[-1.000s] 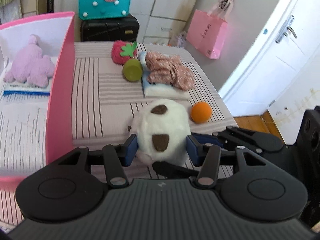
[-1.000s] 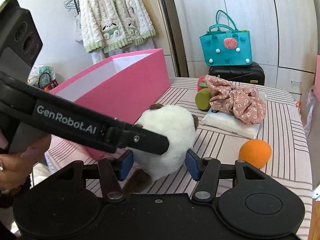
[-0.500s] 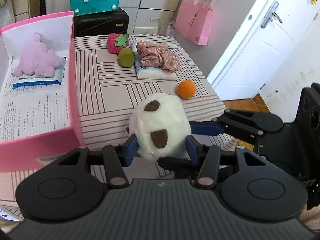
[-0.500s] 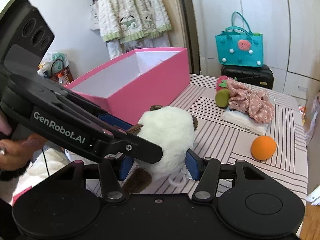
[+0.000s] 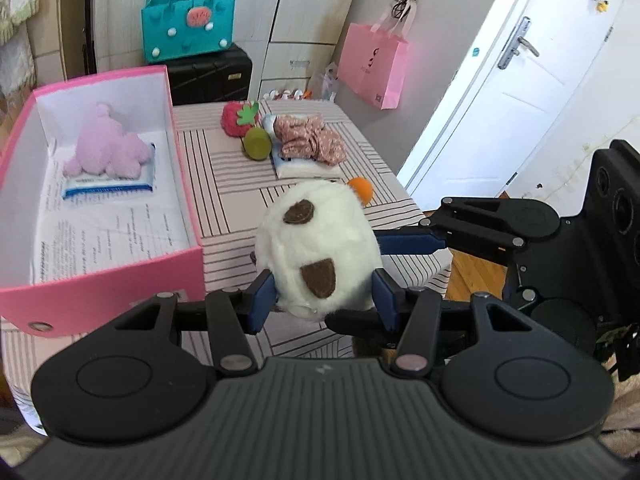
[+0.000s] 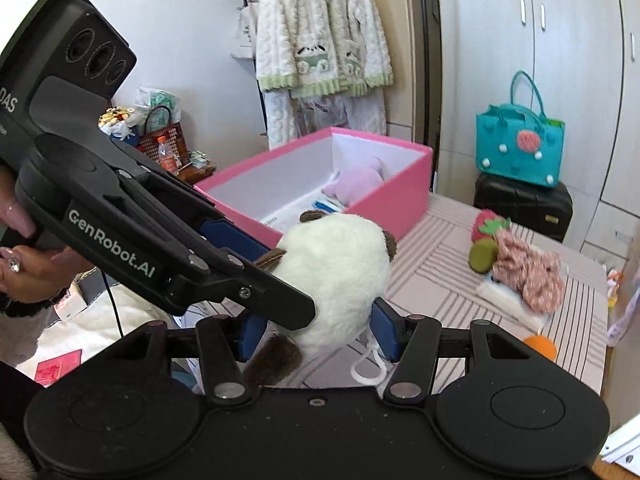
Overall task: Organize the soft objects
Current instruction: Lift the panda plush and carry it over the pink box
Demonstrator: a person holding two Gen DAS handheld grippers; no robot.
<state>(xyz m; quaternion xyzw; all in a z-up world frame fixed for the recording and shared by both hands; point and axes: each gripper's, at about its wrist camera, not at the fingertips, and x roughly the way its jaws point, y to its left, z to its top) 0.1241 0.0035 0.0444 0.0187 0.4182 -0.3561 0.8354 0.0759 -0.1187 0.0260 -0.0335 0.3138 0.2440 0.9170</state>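
Note:
A white plush toy (image 5: 318, 248) with brown patches is held in the air above the near end of the striped table (image 5: 224, 184). My left gripper (image 5: 322, 300) is shut on it, and my right gripper (image 6: 318, 334) is shut on it (image 6: 340, 272) from the other side. The pink box (image 5: 186, 184) stands open on the left, with a purple plush (image 5: 106, 148) on a blue-edged packet inside. It also shows in the right wrist view (image 6: 400, 196).
On the table lie a strawberry plush (image 5: 237, 119), a green ball (image 5: 257, 144), a floral cloth (image 5: 314, 144) on a white pad, and an orange ball (image 5: 362, 189). A teal bag (image 5: 188, 26) on a black case stands behind. A white door (image 5: 516, 92) is at right.
Both grippers have lifted the white plush up and back from the table. The view now looks down into the pink box.

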